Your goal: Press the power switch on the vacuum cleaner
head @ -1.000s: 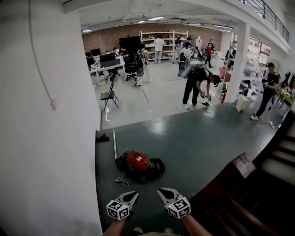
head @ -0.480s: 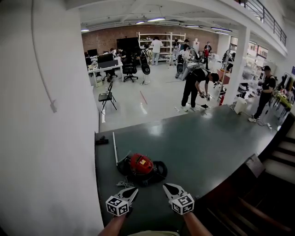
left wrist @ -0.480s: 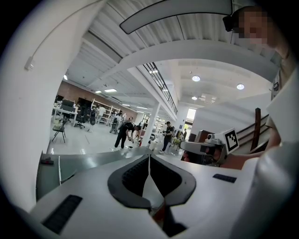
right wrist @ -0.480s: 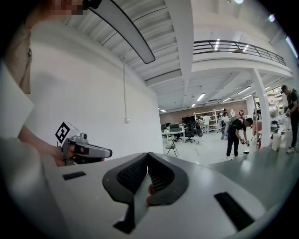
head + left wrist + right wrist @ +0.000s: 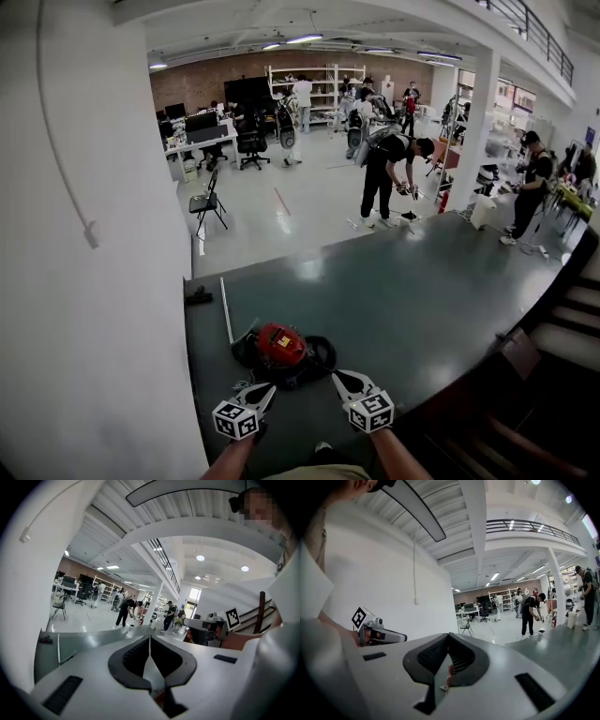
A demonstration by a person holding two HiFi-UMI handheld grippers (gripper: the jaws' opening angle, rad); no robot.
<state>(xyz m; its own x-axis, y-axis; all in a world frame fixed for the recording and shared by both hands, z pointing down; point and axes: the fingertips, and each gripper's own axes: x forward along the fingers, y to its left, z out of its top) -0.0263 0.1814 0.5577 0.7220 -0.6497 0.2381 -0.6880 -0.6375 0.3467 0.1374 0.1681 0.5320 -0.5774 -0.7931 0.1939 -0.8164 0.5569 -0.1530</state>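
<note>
Both pairs of jaws are closed tip to tip with nothing between them. The left gripper [image 5: 269,389] and right gripper [image 5: 339,377] hover side by side, tips pointing forward. Just beyond the tips, between the two and touching neither, the red vacuum cleaner [image 5: 281,345] sits on the dark floor [image 5: 422,300]. Far ahead of the jaws, a person [image 5: 382,173] bends over.

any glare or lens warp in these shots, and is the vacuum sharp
Head view: fisheye bows the white wall; ceiling lights glare pale off the dark floor; the vacuum cleaner is small but fairly sharp. Left gripper view and right gripper view: heavy barrel warp, black vignetted corners, bright ceiling lamps.
</note>
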